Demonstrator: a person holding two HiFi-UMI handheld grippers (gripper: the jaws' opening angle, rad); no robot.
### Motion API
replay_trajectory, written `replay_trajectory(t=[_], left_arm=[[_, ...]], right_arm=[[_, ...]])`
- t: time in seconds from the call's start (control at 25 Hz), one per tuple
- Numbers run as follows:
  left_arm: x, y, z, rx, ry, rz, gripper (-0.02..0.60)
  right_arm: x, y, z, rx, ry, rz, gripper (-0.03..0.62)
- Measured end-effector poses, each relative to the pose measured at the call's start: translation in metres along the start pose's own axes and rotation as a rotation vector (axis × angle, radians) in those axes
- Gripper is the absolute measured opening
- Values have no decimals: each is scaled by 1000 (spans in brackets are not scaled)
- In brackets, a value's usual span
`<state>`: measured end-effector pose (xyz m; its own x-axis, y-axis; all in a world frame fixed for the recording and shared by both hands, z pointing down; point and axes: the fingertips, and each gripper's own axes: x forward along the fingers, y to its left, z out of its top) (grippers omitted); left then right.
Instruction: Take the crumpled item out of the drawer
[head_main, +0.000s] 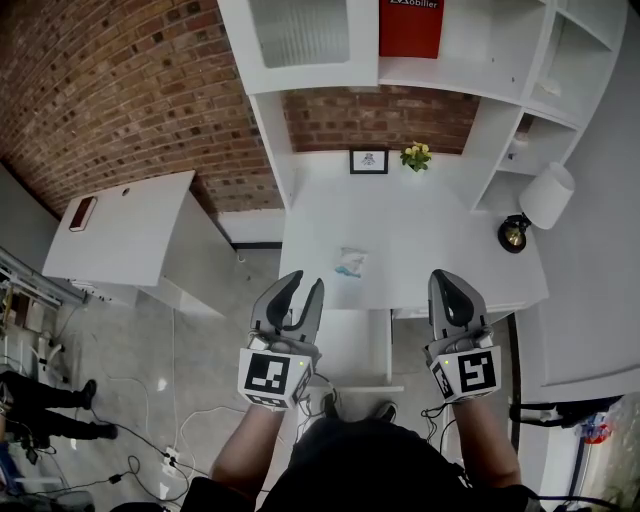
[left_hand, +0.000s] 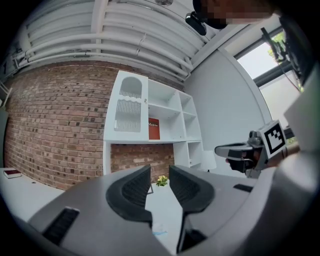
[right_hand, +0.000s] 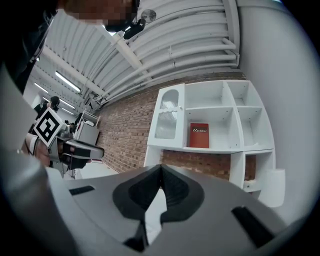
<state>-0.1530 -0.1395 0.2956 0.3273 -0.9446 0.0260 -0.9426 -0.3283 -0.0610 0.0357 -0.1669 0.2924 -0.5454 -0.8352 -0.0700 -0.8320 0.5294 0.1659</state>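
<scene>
The crumpled item (head_main: 351, 262), a pale blue-white wad, lies on top of the white desk (head_main: 420, 240), ahead of my left gripper (head_main: 305, 281). That gripper hovers over the desk's near edge, open, with nothing between its fingers. In the left gripper view the wad (left_hand: 159, 233) shows low in the gap of the left gripper (left_hand: 159, 172). My right gripper (head_main: 447, 275) is shut and empty, level with the left one and further right; in its own view the right gripper (right_hand: 161, 167) has its pads together. I cannot make out a drawer for certain below the desk edge.
At the back of the desk stand a small framed picture (head_main: 368, 160), yellow flowers (head_main: 416, 155) and a lamp (head_main: 540, 205). A red book (head_main: 410, 28) sits in the shelf above. A white side table (head_main: 130, 230) is to the left. Cables (head_main: 150, 445) cross the floor.
</scene>
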Motion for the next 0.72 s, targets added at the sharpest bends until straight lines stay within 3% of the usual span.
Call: replay_trajectory(t=[0.72], left_arm=[[-2, 19, -8, -50, 10, 28, 112]], right_arm=[[2, -3, -9, 87, 14, -19, 0]])
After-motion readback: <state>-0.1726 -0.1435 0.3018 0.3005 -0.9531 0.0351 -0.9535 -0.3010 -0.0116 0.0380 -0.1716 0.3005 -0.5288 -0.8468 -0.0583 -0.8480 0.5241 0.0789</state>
